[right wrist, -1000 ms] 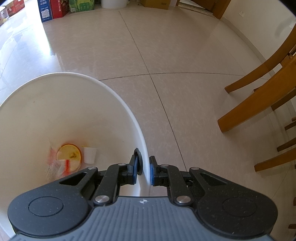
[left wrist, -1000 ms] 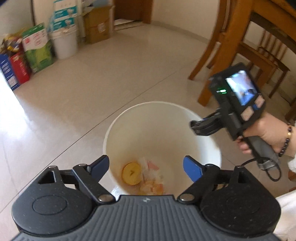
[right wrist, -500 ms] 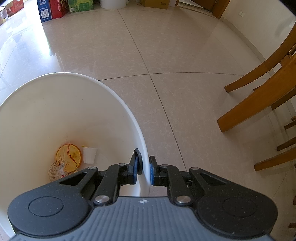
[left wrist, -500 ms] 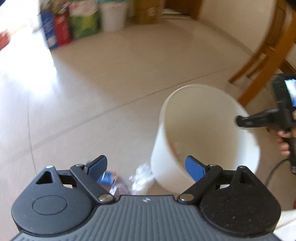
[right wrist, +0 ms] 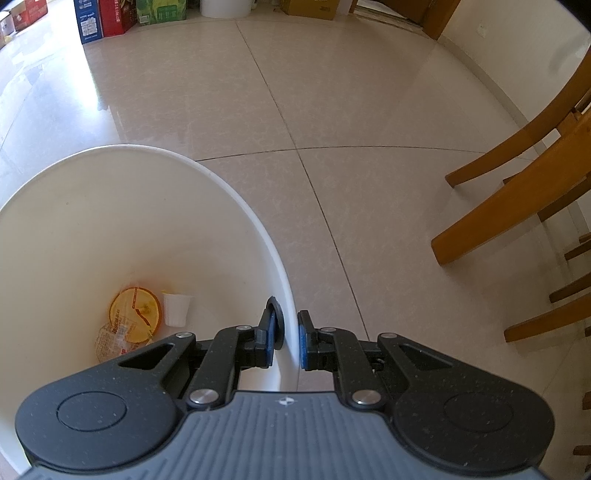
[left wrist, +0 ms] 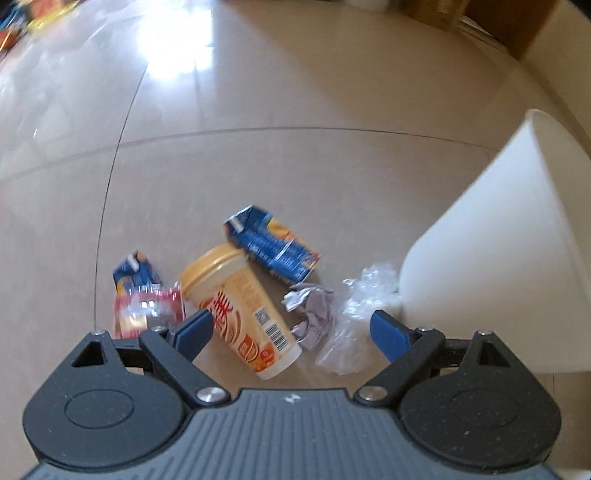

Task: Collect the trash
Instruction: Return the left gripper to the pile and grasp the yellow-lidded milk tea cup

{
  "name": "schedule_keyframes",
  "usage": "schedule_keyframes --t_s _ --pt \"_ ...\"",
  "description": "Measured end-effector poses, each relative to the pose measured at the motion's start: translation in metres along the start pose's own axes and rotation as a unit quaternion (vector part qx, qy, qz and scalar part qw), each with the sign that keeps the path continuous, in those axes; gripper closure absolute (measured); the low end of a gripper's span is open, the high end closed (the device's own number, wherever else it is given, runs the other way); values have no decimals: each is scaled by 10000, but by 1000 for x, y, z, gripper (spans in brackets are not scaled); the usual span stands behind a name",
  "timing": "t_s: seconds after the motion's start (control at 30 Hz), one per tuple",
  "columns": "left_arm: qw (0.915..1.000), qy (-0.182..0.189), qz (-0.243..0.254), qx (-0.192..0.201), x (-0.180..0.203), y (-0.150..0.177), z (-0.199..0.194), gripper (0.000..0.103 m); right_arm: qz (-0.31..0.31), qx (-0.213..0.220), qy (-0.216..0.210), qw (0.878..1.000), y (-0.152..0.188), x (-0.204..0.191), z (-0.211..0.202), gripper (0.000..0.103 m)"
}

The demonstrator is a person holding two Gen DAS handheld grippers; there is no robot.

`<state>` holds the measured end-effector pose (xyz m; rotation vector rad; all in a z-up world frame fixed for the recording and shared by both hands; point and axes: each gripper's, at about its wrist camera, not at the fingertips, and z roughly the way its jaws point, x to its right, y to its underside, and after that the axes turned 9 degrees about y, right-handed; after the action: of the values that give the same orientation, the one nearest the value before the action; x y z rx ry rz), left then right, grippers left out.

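**Hovering over the floor litter, bin rim pinched**

Spreading wide, the left gripper (left wrist: 291, 328) points steeply down at a cluster of trash on the tiled floor (left wrist: 295, 92), its blue pads well apart and closed on nothing. Framed between those pads lie a yellow drink cup (left wrist: 240, 306) on its side, lid end away from the tool, and a crumpled paper ball (left wrist: 312, 314) just right of it. A wad of clear plastic wrap (left wrist: 354, 310) sits beside the paper, touching or nearly touching the foot of the white bin (left wrist: 509, 251). Farther out, a flattened blue carton (left wrist: 273, 247) rests against the cup's lid end, and a second, smaller blue carton (left wrist: 135, 271) lies to the left with a red-and-clear wrapper (left wrist: 147, 310) in front of it (this view is somewhat blurred).

The right gripper (right wrist: 287, 338) is clamped on the bin's rim (right wrist: 255, 221), one pad inside the wall and one outside. Down in the bin lie a round yellow lid (right wrist: 136, 308), a small white cup (right wrist: 176, 308) and a clear wrapper (right wrist: 112, 339). Wooden chair legs (right wrist: 509, 206) stand to the right; boxes (right wrist: 107, 16) line the far wall.
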<state>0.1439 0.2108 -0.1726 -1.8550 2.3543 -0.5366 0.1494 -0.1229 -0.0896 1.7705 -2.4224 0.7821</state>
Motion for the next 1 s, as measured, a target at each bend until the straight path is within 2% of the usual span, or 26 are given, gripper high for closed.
schedule_keyframes --t_s 0.43,0.67,0.87,1.0 --pt "9949 -352 -923 214 -30 22 46 11 -23 11 44 10000 -1 0 0 88" --pt "9844 -516 -1646 347 -44 29 72 12 -18 15 48 10000 0 -1 0 88" --pt "9760 -698 -2005 473 -53 29 89 15 -20 18 49 10000 0 -1 0 88" --pt "9704 -642 -2264 547 -60 30 100 16 9 4 38 10000 -1 -1 0 88"
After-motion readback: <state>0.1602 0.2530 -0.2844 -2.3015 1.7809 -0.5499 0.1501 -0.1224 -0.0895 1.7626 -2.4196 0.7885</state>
